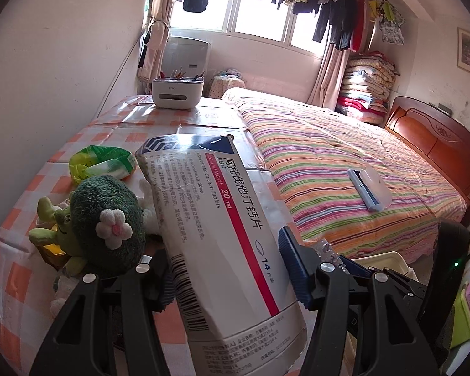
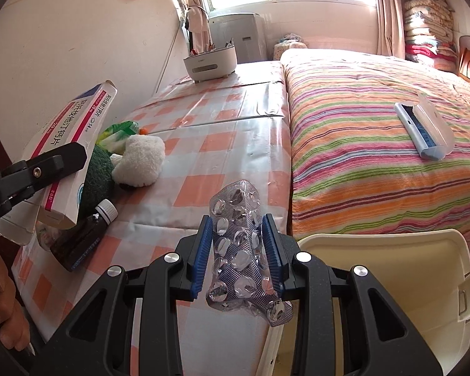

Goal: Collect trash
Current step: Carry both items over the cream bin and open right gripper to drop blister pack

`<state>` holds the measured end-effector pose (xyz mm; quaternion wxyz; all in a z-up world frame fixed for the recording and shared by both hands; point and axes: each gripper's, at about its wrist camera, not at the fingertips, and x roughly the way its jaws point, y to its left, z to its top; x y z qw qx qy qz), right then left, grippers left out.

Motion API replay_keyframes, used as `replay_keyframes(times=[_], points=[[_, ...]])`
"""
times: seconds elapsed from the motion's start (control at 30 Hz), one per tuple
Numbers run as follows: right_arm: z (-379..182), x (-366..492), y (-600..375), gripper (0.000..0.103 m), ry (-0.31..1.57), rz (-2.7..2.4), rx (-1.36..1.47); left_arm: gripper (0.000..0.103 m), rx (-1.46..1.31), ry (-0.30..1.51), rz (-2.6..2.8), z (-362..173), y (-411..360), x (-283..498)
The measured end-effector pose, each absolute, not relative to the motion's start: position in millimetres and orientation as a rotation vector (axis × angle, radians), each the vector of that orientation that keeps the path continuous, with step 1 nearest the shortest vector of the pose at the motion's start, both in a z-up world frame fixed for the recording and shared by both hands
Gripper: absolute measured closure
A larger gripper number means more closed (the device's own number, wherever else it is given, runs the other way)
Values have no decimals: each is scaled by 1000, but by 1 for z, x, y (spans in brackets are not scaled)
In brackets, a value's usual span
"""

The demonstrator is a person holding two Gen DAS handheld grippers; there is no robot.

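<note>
Silver foil blister pack (image 2: 242,247), emptied and crumpled, is clamped between the right gripper (image 2: 238,252) pads; jaws closed hard on it. Its long axis runs straight out along the fingers, the far end sticking past the tips.

The cream bin (image 2: 391,285) sits just right of and below that gripper, off the table's near right corner, between the table and the striped bed (image 2: 376,144). Lid looks off or open, inside bare as far as I can see. So the pack lies up and left of the opening, and the drop probably needs only a short swing right. Right hand is clearly the nearer one.

Left gripper (image 1: 232,269) holds a white medicine box (image 1: 216,228), red stripe, lengthwise along the fingers. Jaws stand wide, pads against the box's two long sides. From the right wrist view the box hangs above the table's near left edge, over the green plush toy (image 2: 97,178) and a dark brown bottle (image 2: 81,238) lying on the checked tablecloth (image 2: 222,119). It has further to go to reach the bin.

A green wrapper (image 1: 101,164) remains on the table behind the plush, untouched.

Risk: the foil is light and bent, could snag on a pad at release.
</note>
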<state>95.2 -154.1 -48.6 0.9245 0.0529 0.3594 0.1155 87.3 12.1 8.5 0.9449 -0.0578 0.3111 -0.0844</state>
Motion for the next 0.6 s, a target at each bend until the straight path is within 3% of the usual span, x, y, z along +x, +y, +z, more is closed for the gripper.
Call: replay_keyframes(times=[0.6], points=[[-43,64,-222,71,672,114,171,45,-45,656,-305,2,-47,73]])
